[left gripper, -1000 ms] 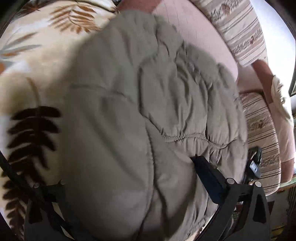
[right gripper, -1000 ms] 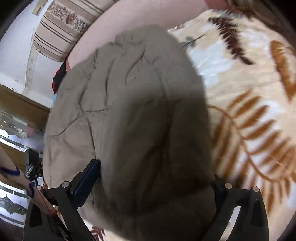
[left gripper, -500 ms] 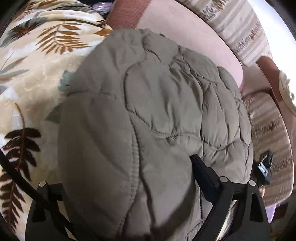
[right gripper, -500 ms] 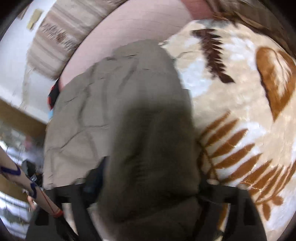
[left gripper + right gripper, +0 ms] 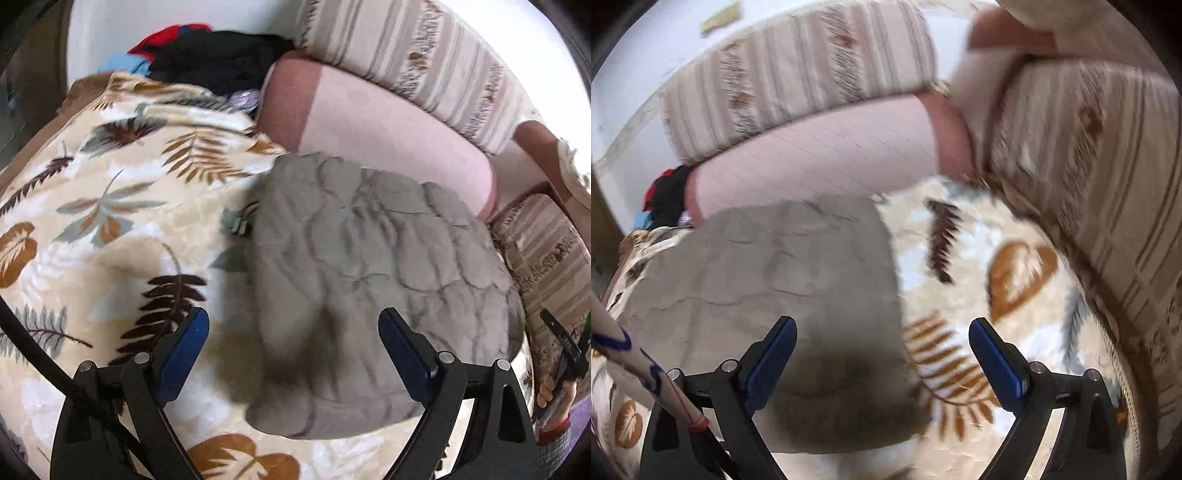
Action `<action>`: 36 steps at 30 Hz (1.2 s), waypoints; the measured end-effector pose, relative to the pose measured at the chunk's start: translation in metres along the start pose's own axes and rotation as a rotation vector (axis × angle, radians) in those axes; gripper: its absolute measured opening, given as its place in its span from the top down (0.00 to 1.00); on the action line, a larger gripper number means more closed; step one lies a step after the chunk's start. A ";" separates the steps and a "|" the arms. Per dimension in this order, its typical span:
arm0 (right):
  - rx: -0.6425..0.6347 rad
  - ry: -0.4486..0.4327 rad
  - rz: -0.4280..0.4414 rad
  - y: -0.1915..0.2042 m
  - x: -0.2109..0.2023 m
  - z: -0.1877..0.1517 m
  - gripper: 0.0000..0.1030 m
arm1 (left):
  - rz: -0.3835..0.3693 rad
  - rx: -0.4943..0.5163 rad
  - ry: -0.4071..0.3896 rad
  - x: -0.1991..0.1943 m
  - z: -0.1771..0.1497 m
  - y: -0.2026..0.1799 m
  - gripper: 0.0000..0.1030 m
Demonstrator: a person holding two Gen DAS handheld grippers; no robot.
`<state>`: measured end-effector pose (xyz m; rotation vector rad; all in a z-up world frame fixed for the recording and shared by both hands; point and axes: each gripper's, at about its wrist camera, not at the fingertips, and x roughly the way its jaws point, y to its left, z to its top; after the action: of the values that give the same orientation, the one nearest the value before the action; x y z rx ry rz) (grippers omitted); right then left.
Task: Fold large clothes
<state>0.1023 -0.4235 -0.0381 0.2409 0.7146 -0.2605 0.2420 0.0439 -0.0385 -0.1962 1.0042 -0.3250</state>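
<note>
A folded grey-green quilted jacket (image 5: 373, 280) lies on the leaf-patterned blanket (image 5: 110, 221), close to the pink cushion. It also shows in the right wrist view (image 5: 768, 288), blurred. My left gripper (image 5: 293, 347) is open and empty, hanging above the jacket's near left edge. My right gripper (image 5: 882, 350) is open and empty, above the jacket's near right edge. Neither gripper touches the jacket.
A pink cushion (image 5: 388, 125) and striped sofa cushions (image 5: 413, 59) rise behind the jacket. A pile of dark and red clothes (image 5: 207, 55) sits at the far left corner. A striped armrest (image 5: 1089, 184) stands to the right. A hand with the other gripper (image 5: 561, 373) shows at right.
Both grippers have let go of the jacket and pulled back and up. The jacket, which filled both views, now lies folded on the blanket.
</note>
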 end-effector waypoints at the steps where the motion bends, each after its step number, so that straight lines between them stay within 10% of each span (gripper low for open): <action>1: -0.011 0.002 0.024 0.012 0.004 0.002 0.06 | -0.009 0.009 0.002 0.000 -0.003 -0.004 0.10; 11: -0.049 0.190 0.021 0.095 0.111 -0.016 0.02 | 0.166 0.049 0.013 0.072 -0.019 -0.035 0.04; 24: 0.108 0.032 0.018 0.048 -0.041 -0.056 0.06 | 0.395 0.171 -0.397 -0.085 -0.073 -0.088 0.04; 36: 0.031 0.036 -0.018 0.089 -0.095 -0.147 0.06 | 0.426 0.155 -0.550 -0.171 -0.147 -0.121 0.04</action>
<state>-0.0284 -0.2807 -0.0708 0.2695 0.7493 -0.2853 0.0104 -0.0104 0.0576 0.0720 0.4530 0.0467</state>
